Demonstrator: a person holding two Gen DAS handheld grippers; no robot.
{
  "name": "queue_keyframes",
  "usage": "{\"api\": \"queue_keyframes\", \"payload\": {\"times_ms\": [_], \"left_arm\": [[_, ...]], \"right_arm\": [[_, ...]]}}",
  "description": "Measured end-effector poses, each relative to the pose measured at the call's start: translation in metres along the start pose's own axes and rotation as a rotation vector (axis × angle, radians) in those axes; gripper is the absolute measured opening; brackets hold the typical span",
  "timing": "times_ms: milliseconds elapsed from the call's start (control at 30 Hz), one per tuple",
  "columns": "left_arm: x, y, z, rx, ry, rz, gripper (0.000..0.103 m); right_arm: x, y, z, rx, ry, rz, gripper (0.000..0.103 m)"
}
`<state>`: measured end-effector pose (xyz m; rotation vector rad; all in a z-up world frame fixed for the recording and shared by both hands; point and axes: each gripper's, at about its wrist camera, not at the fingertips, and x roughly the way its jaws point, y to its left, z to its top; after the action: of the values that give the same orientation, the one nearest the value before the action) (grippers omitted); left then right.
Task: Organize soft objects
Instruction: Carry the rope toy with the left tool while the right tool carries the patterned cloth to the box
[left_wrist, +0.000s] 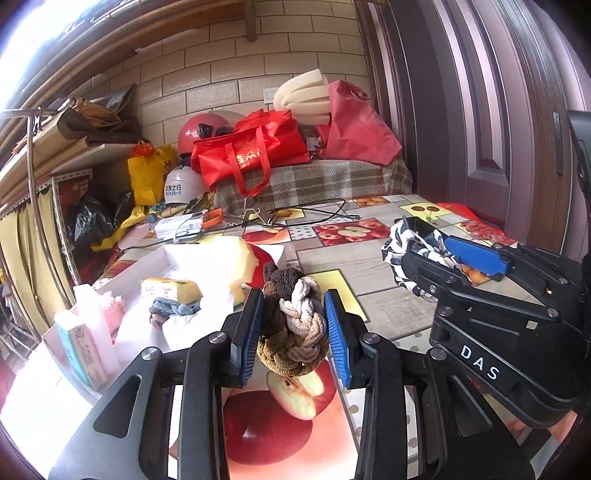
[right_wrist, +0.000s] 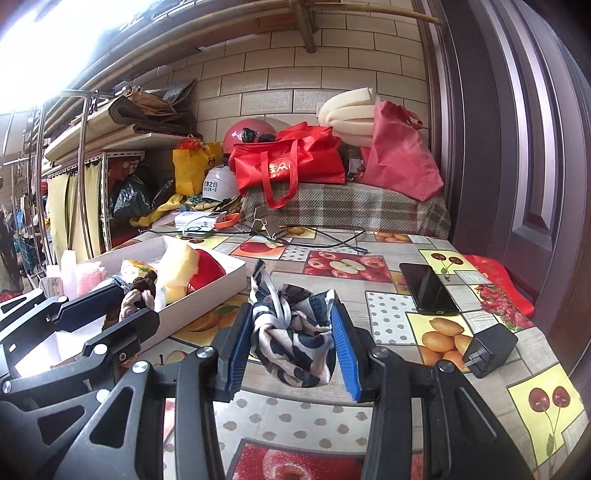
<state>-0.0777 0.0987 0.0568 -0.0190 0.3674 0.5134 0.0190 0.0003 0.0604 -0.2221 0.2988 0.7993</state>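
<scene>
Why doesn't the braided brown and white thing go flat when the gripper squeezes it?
The braid is probably springy: the left gripper clamps it, yet its plaits look plump. It likely flops a bit, since its top end leans over above the fingers. Its fuzzy weave probably keeps it from slipping.

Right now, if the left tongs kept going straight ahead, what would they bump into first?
Probably the white box of soft things, near its yellow sponge; depth is hard to judge. The left tongs hold a braided hair tie.
</scene>
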Motion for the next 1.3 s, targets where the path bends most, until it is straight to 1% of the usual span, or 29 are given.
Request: {"api": "queue_keyframes", "payload": {"times_ms": [100,367,567,700,767,1033,1167,1300], "left_arm": [[-0.004,0.014,-0.002,-0.04,0.003,0.017,0.033],[-0.017,0.044,-0.009,-0.078,0.0,0.094,0.033],[-0.025,0.09,-0.016,-0.127,-0.002,0.179,0.034],[-0.023,0.123,-0.021,-0.19,0.024,0.221,0.034],[-0.019,0.134,-0.023,-0.211,0.039,0.22,0.034],[-0.004,0.14,-0.02,-0.139,0.059,0.189,0.034],[0.008,0.147,-0.017,-0.122,0.074,0.175,0.034],[0.026,0.158,-0.014,-0.121,0.111,0.177,0.034]], "right_arm": [[-0.006,0.008,-0.001,0.0,-0.007,0.02,0.042],[-0.01,0.032,-0.002,-0.018,-0.01,0.067,0.042],[-0.008,0.049,0.0,-0.041,-0.01,0.105,0.042],[-0.003,0.061,0.001,-0.046,-0.003,0.136,0.042],[0.001,0.069,0.001,-0.058,0.002,0.16,0.042],[0.022,0.112,0.008,-0.136,0.022,0.251,0.042],[0.035,0.13,0.011,-0.166,0.031,0.292,0.042],[0.054,0.144,0.016,-0.185,0.071,0.324,0.042]]}}
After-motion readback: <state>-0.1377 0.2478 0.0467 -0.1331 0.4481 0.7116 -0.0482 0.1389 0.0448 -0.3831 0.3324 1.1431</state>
